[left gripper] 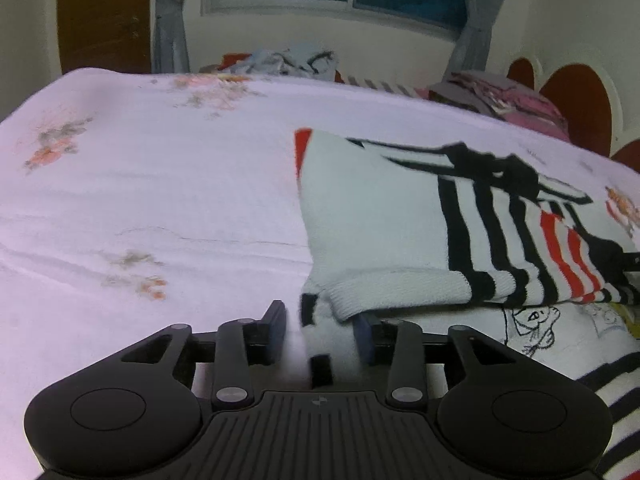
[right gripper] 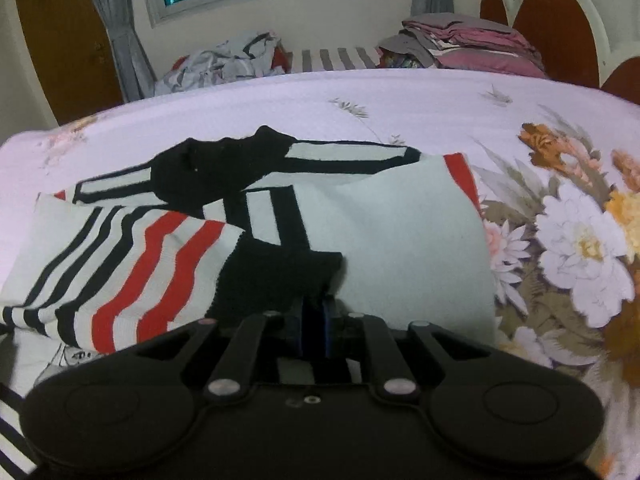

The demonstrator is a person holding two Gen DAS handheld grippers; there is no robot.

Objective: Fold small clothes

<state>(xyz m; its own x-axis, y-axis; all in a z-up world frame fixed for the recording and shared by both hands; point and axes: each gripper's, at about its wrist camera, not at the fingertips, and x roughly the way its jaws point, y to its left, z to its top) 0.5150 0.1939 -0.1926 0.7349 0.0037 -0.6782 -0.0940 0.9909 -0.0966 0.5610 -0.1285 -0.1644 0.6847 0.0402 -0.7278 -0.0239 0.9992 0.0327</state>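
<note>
L gripper (left gripper: 322, 330) jaws part open, white hem of the striped sweater (left gripper: 376, 216) between, grip unclear. R gripper (right gripper: 314, 322) jaws nearly closed at sweater's black cuff, grip unclear. Sweater lies on floral bed sheet (left gripper: 160, 184).

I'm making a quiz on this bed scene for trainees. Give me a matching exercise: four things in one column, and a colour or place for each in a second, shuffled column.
Things:
1. striped knit garment
2. bedsheet
3. curtains
4. folded stack of clothes

Descriptions:
A. grey, beside the window
B. white with black and red stripes
C. mostly pink and grey, near the headboard
D. pale with printed flowers

Pairs: 1-B, 2-D, 3-A, 4-C
</note>
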